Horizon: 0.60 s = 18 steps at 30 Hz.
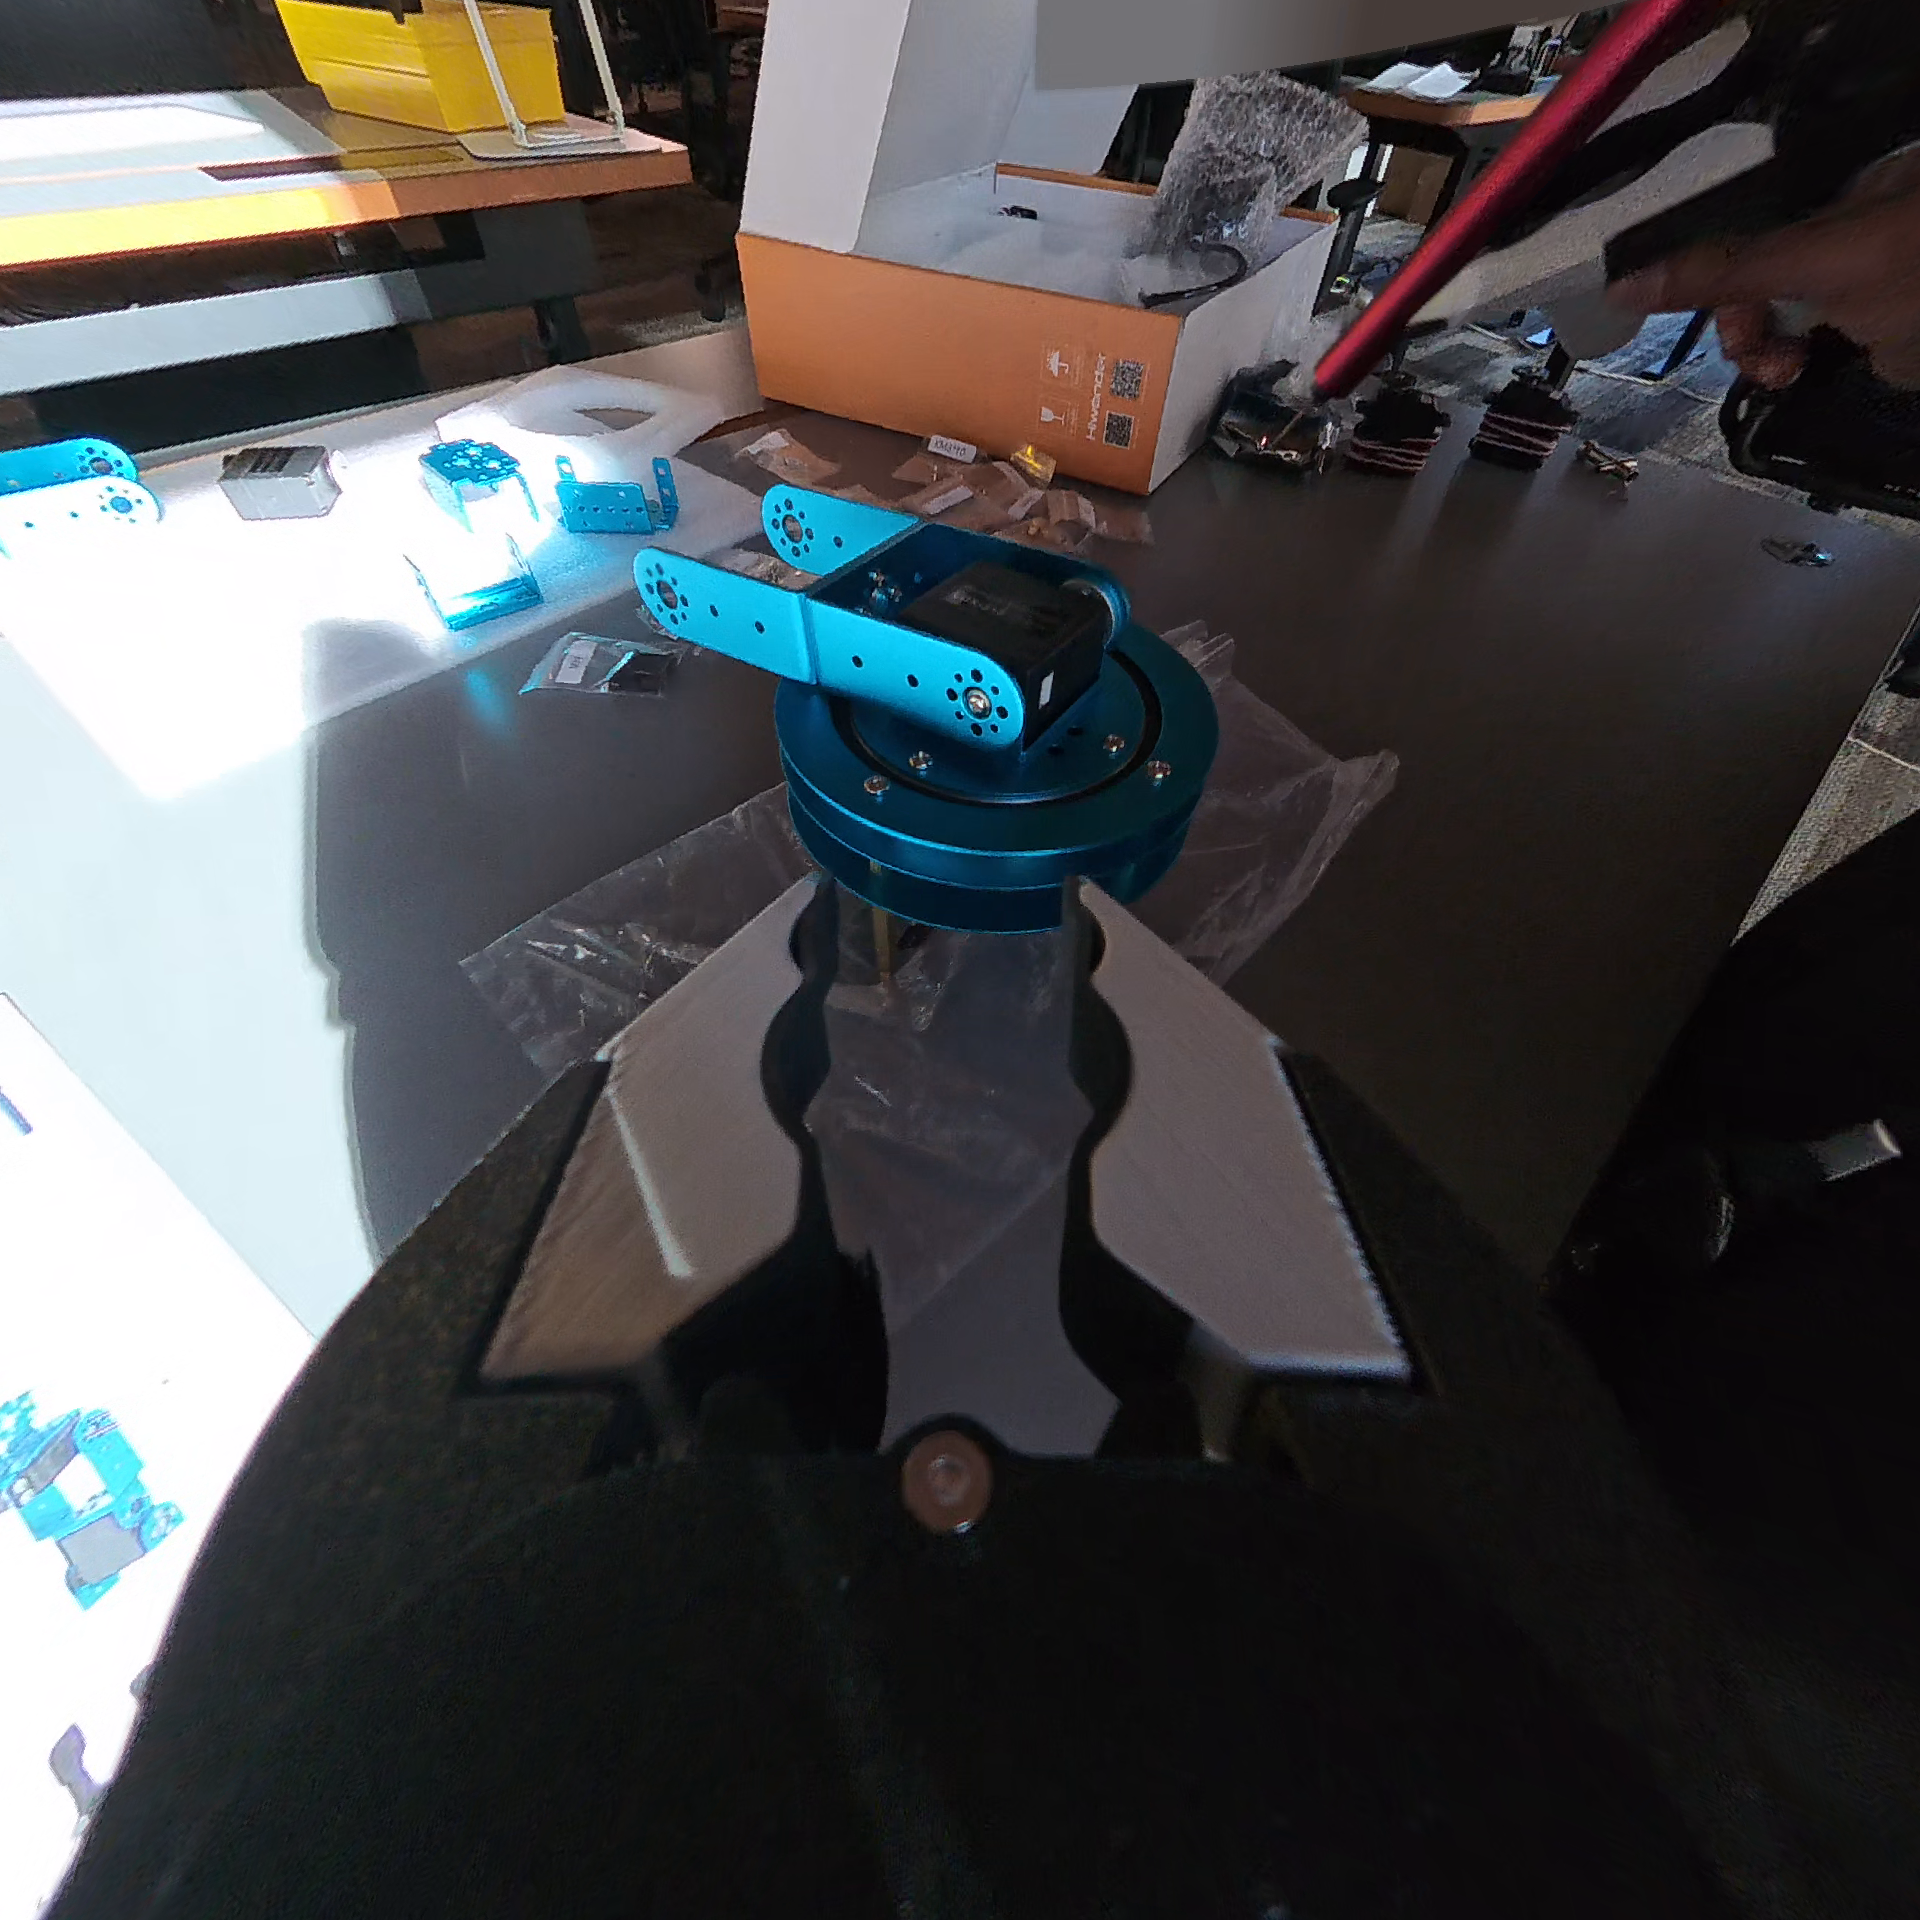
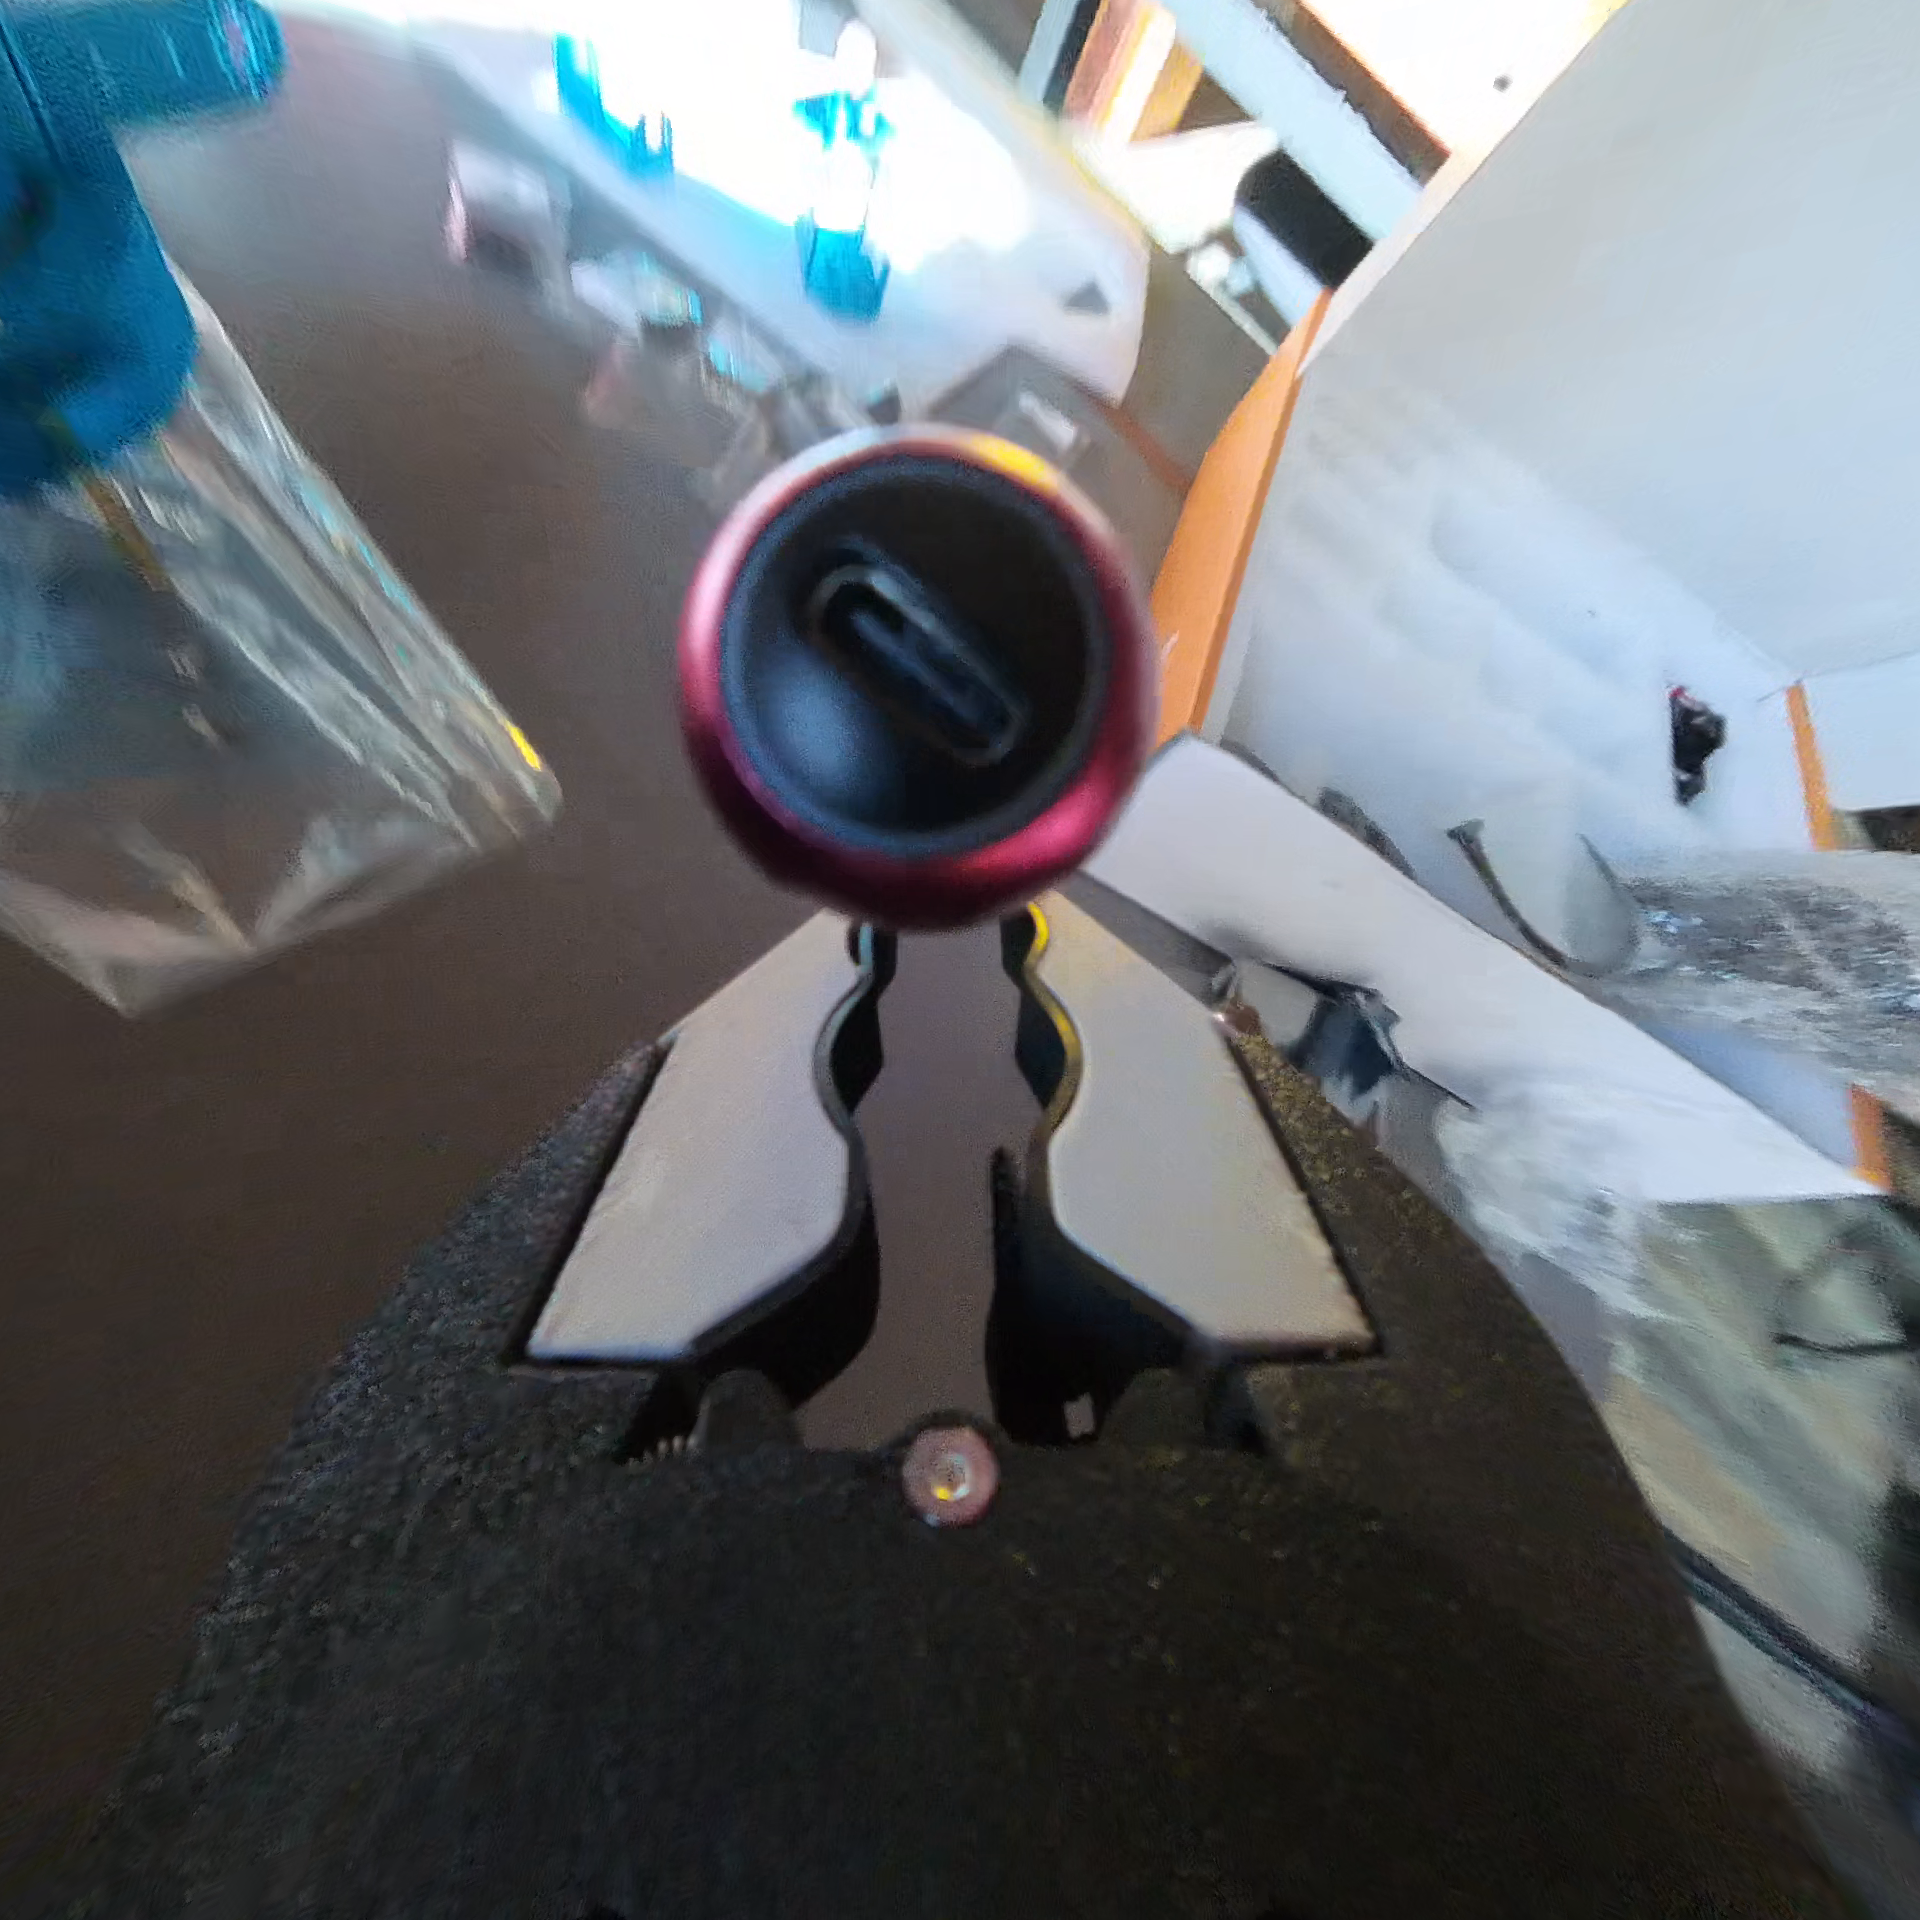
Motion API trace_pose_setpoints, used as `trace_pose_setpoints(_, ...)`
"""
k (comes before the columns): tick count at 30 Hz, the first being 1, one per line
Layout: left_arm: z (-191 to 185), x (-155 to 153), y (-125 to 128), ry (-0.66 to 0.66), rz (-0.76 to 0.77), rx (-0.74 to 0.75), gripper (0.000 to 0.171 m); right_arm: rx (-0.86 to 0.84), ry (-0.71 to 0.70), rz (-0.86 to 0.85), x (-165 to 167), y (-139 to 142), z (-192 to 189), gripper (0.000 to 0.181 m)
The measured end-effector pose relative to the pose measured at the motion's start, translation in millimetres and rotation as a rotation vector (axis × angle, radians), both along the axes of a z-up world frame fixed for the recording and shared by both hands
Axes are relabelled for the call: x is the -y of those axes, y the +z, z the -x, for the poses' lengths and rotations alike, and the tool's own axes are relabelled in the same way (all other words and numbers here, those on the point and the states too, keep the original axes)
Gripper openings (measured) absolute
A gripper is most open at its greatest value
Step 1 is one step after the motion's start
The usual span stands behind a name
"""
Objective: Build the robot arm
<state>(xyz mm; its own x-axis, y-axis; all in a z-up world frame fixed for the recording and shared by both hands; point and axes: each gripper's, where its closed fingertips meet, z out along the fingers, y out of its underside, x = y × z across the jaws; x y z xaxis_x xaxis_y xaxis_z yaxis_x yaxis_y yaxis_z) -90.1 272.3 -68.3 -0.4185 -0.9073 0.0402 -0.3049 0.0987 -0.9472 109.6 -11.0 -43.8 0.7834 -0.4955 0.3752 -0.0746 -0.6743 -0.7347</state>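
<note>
A blue round turntable base [image 1: 997, 821] carries a black servo [image 1: 1013, 634] and a blue bracket arm [image 1: 831, 634] that points left. It sits over a clear plastic bag [image 1: 1299, 790] on the dark table. My left gripper [image 1: 951, 899] is closed on the lower edge of the base, one fingertip on each side. My right gripper [image 2: 945, 925] is shut on a red cylindrical tool [image 2: 920, 675], whose black end with a slot-shaped port faces the camera. In the left wrist view the red tool [image 1: 1455, 208] slants down from the upper right, well apart from the base. The base [image 2: 83, 312] shows blurred at the right wrist view's left edge.
An open orange and white box [image 1: 966, 343] stands behind the base, also close on the right in the right wrist view [image 2: 1558, 468]. Loose blue brackets [image 1: 613, 499] and white foam [image 1: 592, 405] lie at the left, black servos [image 1: 1403, 426] at the back right. A printed sheet [image 1: 83, 1496] lies at the left. One gripper's finger ends stand about 35 cm off the other's.
</note>
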Motion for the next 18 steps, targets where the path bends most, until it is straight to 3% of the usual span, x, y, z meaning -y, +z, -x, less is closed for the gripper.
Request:
trace_pose_setpoints(8,-1,0,-2,0.006,-0.022,0.017,0.041,-0.088,0.117,0.442,16,-22,16,0.019)
trace_pose_setpoints(11,-3,2,-3,0.007,-0.024,0.018,0.041,-0.037,0.129,0.489,14,-24,11,0.019)
trace_pose_setpoints(14,-7,9,-1,-0.013,-0.011,0.023,0.041,-0.127,0.164,0.212,-14,-18,17,0.019)
trace_pose_setpoints(18,-15,28,14,-0.104,0.015,0.058,0.041,-0.480,0.346,-0.484,-78,13,58,0.018)
